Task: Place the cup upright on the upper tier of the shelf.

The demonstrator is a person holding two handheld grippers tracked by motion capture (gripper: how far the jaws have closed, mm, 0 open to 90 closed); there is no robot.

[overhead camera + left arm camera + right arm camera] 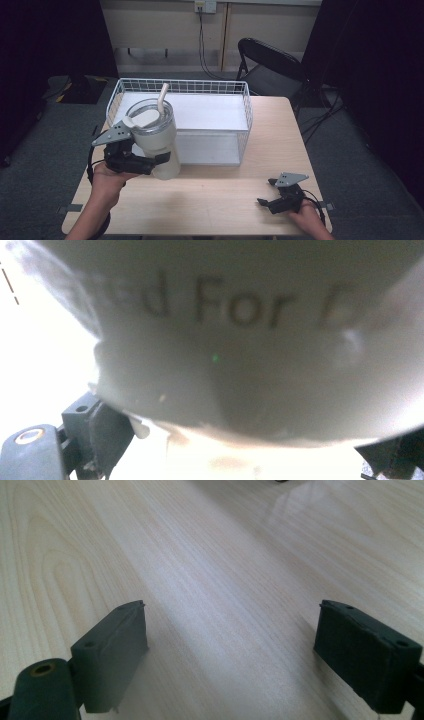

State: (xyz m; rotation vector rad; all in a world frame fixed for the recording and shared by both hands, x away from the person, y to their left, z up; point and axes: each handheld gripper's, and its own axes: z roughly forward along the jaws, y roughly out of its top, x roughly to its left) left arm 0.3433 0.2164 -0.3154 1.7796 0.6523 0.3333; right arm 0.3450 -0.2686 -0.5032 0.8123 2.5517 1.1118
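Left hand-held gripper (145,162) is pinching the cream tumbler (156,140) low on its body, left of centre in the high view, in front of the wire basket (247,107); can't tell if its base touches the desk (225,200). Right hand-held gripper (272,195) sits spread and empty, lower right. I'd keep the tumbler upright and move slowly: it's top-heavy, with lid and straw (162,95).

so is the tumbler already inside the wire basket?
No: the left gripper holds the tumbler in front of the wire basket, outside its near rim.
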